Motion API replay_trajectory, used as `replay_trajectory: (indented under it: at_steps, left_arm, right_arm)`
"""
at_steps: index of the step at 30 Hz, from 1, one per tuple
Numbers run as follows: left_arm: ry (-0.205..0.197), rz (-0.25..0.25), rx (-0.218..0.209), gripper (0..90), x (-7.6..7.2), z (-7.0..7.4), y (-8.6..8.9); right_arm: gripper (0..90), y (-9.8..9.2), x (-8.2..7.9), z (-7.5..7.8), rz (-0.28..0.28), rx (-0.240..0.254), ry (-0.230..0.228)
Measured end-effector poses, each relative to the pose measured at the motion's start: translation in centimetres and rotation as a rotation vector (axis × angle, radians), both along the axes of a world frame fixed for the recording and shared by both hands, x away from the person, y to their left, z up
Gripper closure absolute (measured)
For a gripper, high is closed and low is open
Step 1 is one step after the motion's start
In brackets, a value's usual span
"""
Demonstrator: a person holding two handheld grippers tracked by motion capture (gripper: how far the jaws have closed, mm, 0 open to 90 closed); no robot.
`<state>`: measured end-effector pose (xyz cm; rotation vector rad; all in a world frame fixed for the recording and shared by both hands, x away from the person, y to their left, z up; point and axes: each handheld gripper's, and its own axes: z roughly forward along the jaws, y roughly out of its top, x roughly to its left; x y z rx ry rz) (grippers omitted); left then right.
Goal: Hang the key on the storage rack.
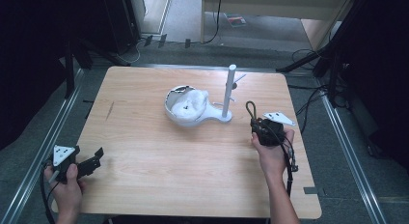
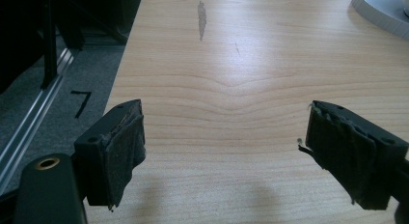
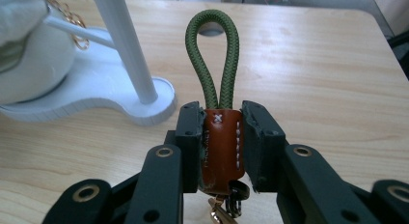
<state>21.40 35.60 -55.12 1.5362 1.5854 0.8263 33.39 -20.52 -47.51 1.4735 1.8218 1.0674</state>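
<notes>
My right gripper (image 1: 258, 123) is at the table's right side, shut on a keychain (image 3: 222, 147) that has a brown leather sleeve and a green rope loop (image 3: 212, 55) pointing up and away. A brass clasp hangs below the jaws. Just beyond the loop stands a white stand (image 1: 219, 117) with an upright pole (image 3: 123, 45) and side pegs. One peg carries a gold chain (image 3: 72, 21). The stand's white bowl (image 1: 185, 108) holds white padding. My left gripper (image 1: 96, 159) rests at the near left corner, open, with bare wood between its pads (image 2: 123, 151).
The wooden table (image 1: 159, 156) has a dark smear (image 2: 201, 19) on its left part. Metal rails (image 1: 43, 142) run along both sides on the grey floor. Cables and dark stands lie beyond the far edge and to the right.
</notes>
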Motion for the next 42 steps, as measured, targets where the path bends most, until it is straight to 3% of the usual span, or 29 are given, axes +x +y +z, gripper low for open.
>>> replay_trajectory:
  at_steps: [9, 18, 29, 42]
  left_arm:
    - [-0.001, 0.000, -0.002, 14.6, 0.0, 0.0, 0.0]
    - [0.007, 0.001, -0.001, 14.6, 0.1, 0.0, 0.0]
    - [0.007, 0.001, 0.000, 14.6, 0.2, 0.0, 0.0]
    - [0.006, 0.000, -0.003, 14.6, 0.1, 0.0, 0.0]
  right_arm:
    - [71.3, 0.5, -1.2, 1.1, 0.010, 0.029, -0.123]
    - [71.3, 1.3, -2.3, 2.1, 0.028, 0.062, -0.192]
    - [71.2, 2.3, -3.3, 2.8, 0.063, 0.075, -0.236]
    - [71.2, 3.4, -3.5, 2.9, 0.091, 0.086, -0.252]
